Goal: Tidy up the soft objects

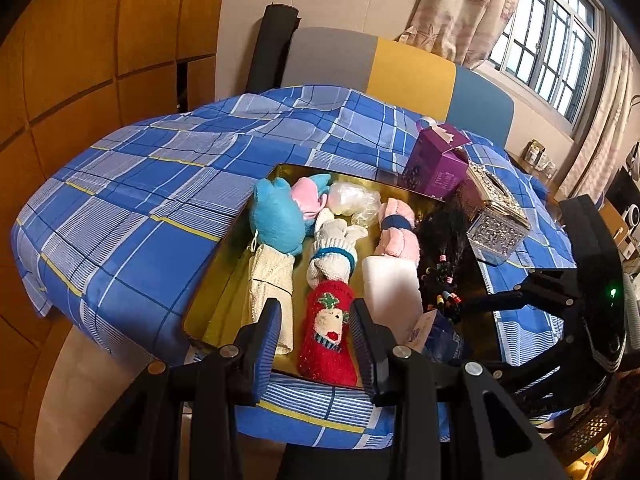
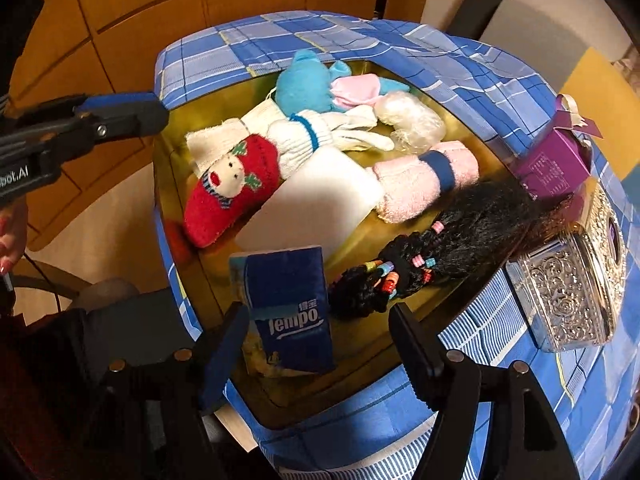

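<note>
Left gripper [image 1: 316, 336] angled downward, jaws partly apart, nothing pinched between the blue pads. Right gripper [image 2: 320, 344] pitched more steeply down — jaws spread wide, pads pressing on nothing. Fingertips of a hand [image 2: 12, 236] at frame edge.

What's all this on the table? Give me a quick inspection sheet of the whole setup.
Surface: gold tray on a blue plaid cloth.
Job's things: red sock, white glove, pink sock, blue plush, white pad, tissue pack, all in the tray.
Clutter: braided hairpiece, silver box, purple box.
Tongs: left tongs open over the red sock; right tongs open around the tissue pack, not pressing it.
Cables: thin one at the right view's left edge.
Surroundings: chair, window, curtains.
</note>
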`<state>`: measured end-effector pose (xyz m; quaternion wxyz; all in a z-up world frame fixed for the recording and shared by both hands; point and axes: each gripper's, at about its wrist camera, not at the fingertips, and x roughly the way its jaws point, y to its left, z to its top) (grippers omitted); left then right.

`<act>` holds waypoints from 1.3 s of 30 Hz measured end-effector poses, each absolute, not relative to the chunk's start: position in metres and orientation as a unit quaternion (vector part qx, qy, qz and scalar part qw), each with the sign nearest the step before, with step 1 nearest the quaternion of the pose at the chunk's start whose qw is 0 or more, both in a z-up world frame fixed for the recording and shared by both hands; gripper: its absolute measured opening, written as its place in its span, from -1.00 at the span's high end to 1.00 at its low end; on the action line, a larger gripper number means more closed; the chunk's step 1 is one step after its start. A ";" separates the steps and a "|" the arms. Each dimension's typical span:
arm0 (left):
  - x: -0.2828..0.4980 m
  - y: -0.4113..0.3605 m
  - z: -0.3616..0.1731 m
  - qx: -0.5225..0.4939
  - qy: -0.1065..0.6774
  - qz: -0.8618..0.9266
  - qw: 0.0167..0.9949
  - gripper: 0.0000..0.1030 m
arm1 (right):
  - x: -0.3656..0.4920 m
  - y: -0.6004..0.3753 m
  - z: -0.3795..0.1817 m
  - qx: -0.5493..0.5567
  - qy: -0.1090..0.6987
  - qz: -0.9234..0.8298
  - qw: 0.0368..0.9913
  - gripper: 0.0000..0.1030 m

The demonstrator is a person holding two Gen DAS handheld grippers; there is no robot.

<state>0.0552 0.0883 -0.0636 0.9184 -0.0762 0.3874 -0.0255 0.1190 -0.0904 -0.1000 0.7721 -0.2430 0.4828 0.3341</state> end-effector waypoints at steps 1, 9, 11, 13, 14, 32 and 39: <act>0.055 0.088 -0.063 -0.074 0.387 -0.023 0.919 0.32 | 0.119 -0.092 -0.098 -0.241 0.480 0.330 0.776 -0.42; 0.052 0.080 -0.059 -0.042 0.383 -0.006 0.923 0.32 | 0.130 -0.114 -0.080 -0.184 0.456 0.262 0.831 -0.52; 0.051 0.076 -0.057 -0.036 0.379 -0.007 0.925 0.32 | 0.132 -0.109 -0.085 -0.198 0.459 0.245 0.831 -0.52; 0.049 0.074 -0.054 -0.032 0.378 -0.007 0.925 0.32 | 0.132 -0.099 -0.093 -0.211 0.463 0.247 0.825 -0.52; 0.048 0.073 -0.053 -0.030 0.376 -0.007 0.926 0.32 | 0.131 -0.093 -0.097 -0.217 0.465 0.252 0.820 -0.52; 0.046 0.062 -0.048 -0.019 0.385 -0.007 0.922 0.31 | 0.102 -0.125 -0.061 -0.054 0.426 0.163 0.888 -0.94; 0.043 0.047 -0.038 0.021 0.374 0.033 0.927 0.30 | 0.078 -0.132 -0.035 -0.029 0.369 0.078 0.926 -0.99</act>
